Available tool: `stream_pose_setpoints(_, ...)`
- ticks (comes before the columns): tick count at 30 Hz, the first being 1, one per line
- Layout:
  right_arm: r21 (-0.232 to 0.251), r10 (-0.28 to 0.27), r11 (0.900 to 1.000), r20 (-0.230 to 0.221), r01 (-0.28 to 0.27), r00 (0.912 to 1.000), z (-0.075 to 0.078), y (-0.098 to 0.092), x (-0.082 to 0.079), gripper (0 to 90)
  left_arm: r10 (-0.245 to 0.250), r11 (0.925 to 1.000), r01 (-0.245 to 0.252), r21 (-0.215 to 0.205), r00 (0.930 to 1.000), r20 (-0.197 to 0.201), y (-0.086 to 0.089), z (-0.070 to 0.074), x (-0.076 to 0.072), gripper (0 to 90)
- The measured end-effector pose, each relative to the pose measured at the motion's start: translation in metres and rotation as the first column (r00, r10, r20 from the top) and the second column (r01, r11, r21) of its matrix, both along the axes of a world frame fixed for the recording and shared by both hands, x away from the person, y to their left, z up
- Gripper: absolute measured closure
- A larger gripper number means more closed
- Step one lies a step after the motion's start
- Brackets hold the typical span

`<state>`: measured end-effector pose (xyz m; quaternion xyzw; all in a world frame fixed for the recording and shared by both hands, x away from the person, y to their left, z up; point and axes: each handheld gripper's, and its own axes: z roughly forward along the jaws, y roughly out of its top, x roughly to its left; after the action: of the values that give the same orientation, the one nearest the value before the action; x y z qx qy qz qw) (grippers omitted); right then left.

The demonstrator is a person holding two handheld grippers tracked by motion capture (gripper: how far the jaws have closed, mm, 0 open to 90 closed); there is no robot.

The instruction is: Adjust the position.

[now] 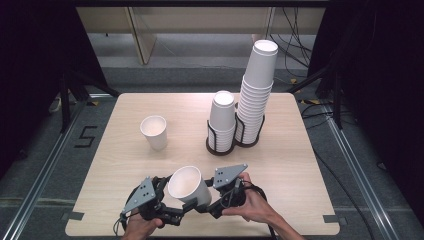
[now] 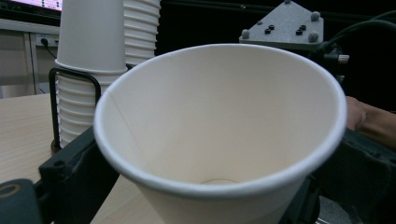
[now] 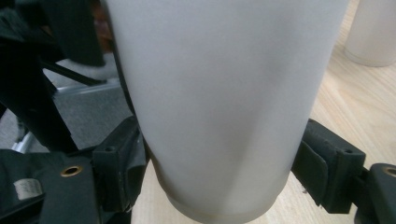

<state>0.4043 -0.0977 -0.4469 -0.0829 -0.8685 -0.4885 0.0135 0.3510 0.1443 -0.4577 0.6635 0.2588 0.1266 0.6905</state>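
Note:
A white paper cup hangs tilted over the table's front edge, its mouth turned up and to the left. My right gripper comes in from the right and is shut on the cup near its base. In the right gripper view both pads press the cup's wall. My left gripper reaches in from the left with its jaws on either side of the same cup. In the left gripper view the cup's open mouth is close up, and a strip of table shows between the left jaw and the cup wall.
A single upright paper cup stands left of centre. Two stacks of cups sit in black wire holders at the back right, a short one and a tall one. The wooden table has dark floor on all sides.

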Motion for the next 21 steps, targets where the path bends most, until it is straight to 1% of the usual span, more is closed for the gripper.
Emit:
stream_pose_setpoints(4,-0.011,0.021,1.0,0.002,-0.021,0.9998,-0.003,0.005,-0.004,25.3,-0.007,1.0,0.007,0.005,1.0,0.001,-0.001,-0.001,-0.001,7.1)
stream_pose_setpoints(5,-0.013,0.029,0.999,-0.002,-0.029,0.9996,-0.004,0.007,-0.005,25.1,-0.011,0.9999,0.011,0.006,0.9999,0.005,-0.002,-0.001,-0.001,9.6)
stream_pose_setpoints(6,-0.013,0.033,0.999,-0.007,-0.034,0.9994,-0.005,0.009,-0.006,25.1,-0.017,0.9998,0.017,0.014,0.9998,0.013,-0.002,-0.001,-0.001,9.9)
stream_pose_setpoints(8,-0.008,0.033,0.999,-0.017,-0.033,0.9993,-0.007,0.01,-0.008,24.8,-0.024,0.9995,0.024,0.019,0.9996,0.017,-0.001,-0.001,-0.001,11.6)
stream_pose_setpoints(10,-0.01,0.031,0.999,-0.026,-0.031,0.9992,-0.008,0.009,-0.006,24.2,-0.025,0.9996,0.025,0.011,0.9997,0.008,-0.001,-0.002,-0.001,13.0)
stream_pose_setpoints(12,-0.017,0.027,0.999,-0.019,-0.027,0.9995,-0.007,0.008,-0.006,23.7,-0.025,0.9996,0.025,0.014,0.9996,0.009,-0.001,-0.002,0.0,13.9)
stream_pose_setpoints(13,-0.016,0.026,1.0,-0.025,-0.026,0.9994,-0.007,0.007,-0.006,23.5,-0.022,0.9997,0.022,0.015,0.9997,0.011,-0.001,-0.002,-0.001,14.1)
stream_pose_setpoints(14,-0.025,0.025,0.999,-0.026,-0.025,0.9994,-0.007,0.006,-0.005,22.7,-0.016,0.9996,0.015,0.023,0.9998,0.015,-0.001,-0.001,-0.001,14.3)
stream_pose_setpoints(15,-0.031,0.021,0.999,-0.02,-0.022,0.9996,-0.008,0.005,-0.004,21.6,-0.014,0.9997,0.014,0.021,0.9998,0.014,0.0,-0.001,0.0,14.3)
stream_pose_setpoints(16,-0.045,0.019,0.999,-0.024,-0.02,0.9995,-0.008,0.004,-0.004,21.4,-0.008,0.9998,0.008,0.017,0.9998,0.017,0.001,-0.001,0.0,14.4)
stream_pose_setpoints(17,-0.057,0.017,0.998,-0.019,-0.018,0.9997,-0.008,0.002,-0.003,21.8,0.002,0.9998,-0.003,0.021,0.9998,0.02,0.003,0.0,0.0,14.5)
stream_pose_setpoints(18,-0.06,0.009,0.998,-0.01,-0.01,0.9999,-0.008,0.001,-0.003,22.5,0.01,0.9996,-0.011,0.028,0.9998,0.019,0.004,0.0,0.001,14.6)
stream_pose_setpoints(19,-0.071,0.0,0.997,-0.007,-0.001,1.0,-0.008,-0.001,-0.002,22.7,0.025,0.9989,-0.026,0.04,0.9995,0.02,0.006,0.0,0.002,14.8)
stream_pose_setpoints(21,-0.093,-0.027,0.995,0.006,0.028,0.9996,-0.008,-0.005,0.0,23.3,0.05,0.9975,-0.051,0.05,0.9986,0.016,0.007,0.0,0.004,15.0)
